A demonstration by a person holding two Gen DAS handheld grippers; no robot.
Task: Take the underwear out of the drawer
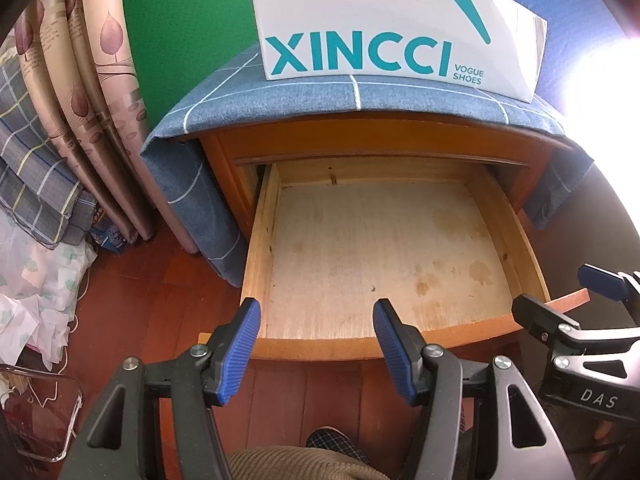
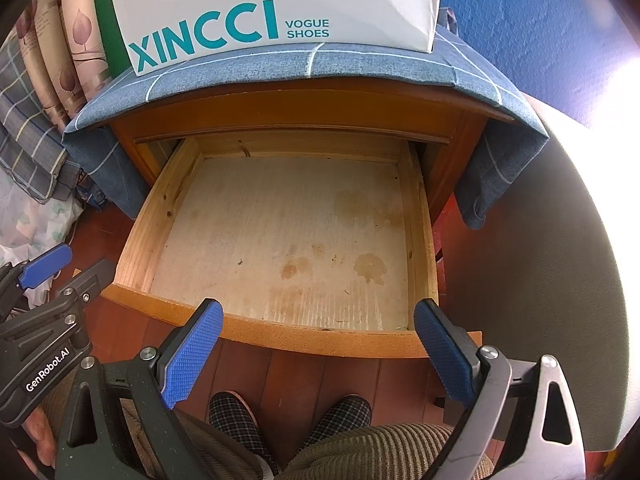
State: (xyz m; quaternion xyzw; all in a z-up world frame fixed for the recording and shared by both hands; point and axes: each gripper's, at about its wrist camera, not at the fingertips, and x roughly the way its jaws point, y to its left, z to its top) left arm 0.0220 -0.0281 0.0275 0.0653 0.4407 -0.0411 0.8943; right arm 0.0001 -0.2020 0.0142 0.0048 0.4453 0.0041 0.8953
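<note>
The wooden drawer (image 1: 256,240) (image 2: 416,216) of a bedside cabinet stands pulled out, and its pale, stained bottom is bare. No underwear shows in either view. My left gripper (image 1: 316,320) hovers over the drawer's front edge, open, with nothing between its blue pads. My right gripper (image 2: 318,322) hangs over the same front edge, open wider, also empty. Each gripper appears at the side of the other's view: the right gripper (image 1: 560,292) at the right edge, the left gripper (image 2: 76,264) at the left edge.
A white XINCCI shoe box (image 1: 396,28) (image 2: 280,8) sits on the blue checked cloth (image 1: 304,96) (image 2: 280,68) covering the cabinet top. Curtains (image 1: 92,92) and piled fabric (image 1: 36,184) stand left. The person's checked slippers (image 2: 288,416) rest on the red wooden floor (image 1: 152,304).
</note>
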